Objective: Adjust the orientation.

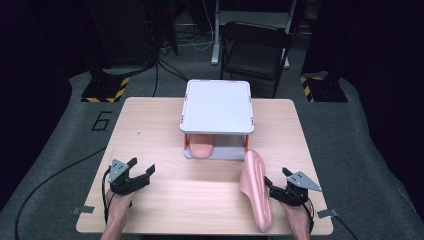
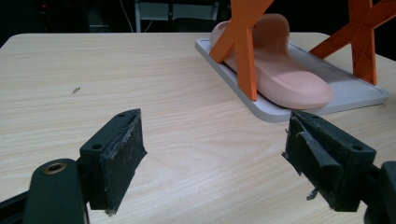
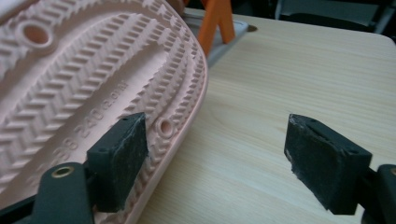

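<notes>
Both grippers released, second slipper on edge.
Right gripper (image 1: 278, 189) fingers spread beside pink slipper (image 1: 256, 190); left gripper (image 1: 141, 170) fingers apart over desk (image 1: 200, 200), near-left.

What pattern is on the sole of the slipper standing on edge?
Herringbone ridges on a pink sole, with small round holes and moulded numbers; the right gripper view shows it best.

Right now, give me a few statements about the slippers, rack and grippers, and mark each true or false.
1. One pink slipper lies on the rack's lower tray. True.
2. The second slipper lies flat, sole down. False: it stands on edge, its ribbed sole facing the right gripper.
3. The left gripper is open and holds nothing. True.
4. The rack's white top shelf carries a slipper. False: it is bare.
</notes>
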Demonstrator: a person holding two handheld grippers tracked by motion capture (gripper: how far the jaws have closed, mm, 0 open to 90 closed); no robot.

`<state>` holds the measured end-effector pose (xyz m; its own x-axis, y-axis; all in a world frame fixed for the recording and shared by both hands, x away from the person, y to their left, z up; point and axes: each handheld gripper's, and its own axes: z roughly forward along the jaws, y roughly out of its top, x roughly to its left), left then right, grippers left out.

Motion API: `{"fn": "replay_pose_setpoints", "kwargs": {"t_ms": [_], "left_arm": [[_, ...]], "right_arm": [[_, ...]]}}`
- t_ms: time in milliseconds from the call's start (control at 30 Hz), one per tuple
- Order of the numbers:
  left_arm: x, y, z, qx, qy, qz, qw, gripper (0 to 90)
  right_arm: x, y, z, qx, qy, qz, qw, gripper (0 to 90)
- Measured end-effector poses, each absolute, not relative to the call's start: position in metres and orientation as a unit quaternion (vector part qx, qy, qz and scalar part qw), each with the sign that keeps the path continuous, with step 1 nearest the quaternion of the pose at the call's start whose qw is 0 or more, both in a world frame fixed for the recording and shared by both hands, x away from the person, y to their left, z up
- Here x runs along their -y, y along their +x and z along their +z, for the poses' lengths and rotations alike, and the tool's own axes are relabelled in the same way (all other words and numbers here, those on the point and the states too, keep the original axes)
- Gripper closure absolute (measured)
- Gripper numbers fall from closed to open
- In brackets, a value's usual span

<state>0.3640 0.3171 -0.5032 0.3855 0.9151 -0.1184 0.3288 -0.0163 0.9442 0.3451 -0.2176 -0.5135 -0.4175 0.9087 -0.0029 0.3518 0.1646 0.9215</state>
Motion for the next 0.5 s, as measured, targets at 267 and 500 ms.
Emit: {"fn": "replay_pose_setpoints", "kwargs": {"t_ms": [267,500], "left_arm": [[-0.319,0.364,-0.501,-0.476,0.653,0.287,0.514,19.5],[-0.317,0.364,-0.501,-0.473,0.656,0.288,0.513,19.5]], "right_arm": [[0.234,0.343,-0.496,-0.666,0.471,0.482,0.319,22.6],[0.208,0.330,-0.461,-0.674,0.408,0.518,0.332,22.7]]}}
